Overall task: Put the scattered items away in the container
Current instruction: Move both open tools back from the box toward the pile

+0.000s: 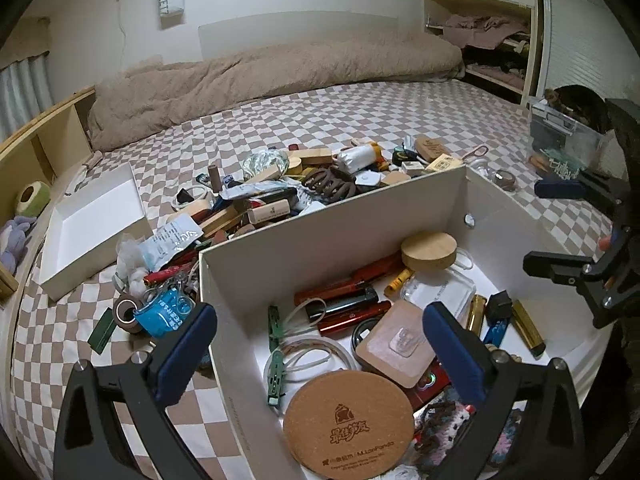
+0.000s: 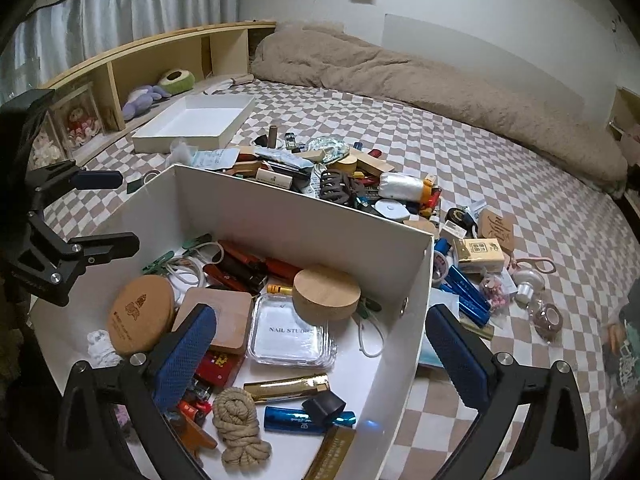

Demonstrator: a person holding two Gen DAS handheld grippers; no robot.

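Along the far edge of your bed (image 1: 360, 112) – checkered beige and white – lies a rolled tan duvet (image 1: 280, 68). At its head edge, a wooden headboard shelf (image 2: 160, 60) holds a purple plush (image 2: 140, 98) and a green one (image 2: 176, 80); grey curtains (image 2: 120, 0) hang behind.

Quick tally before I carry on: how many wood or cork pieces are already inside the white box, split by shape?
Inside the white box:
Round: 2 (cork coaster, wooden disc)
Square: 1 (square wooden block)
Total: 3
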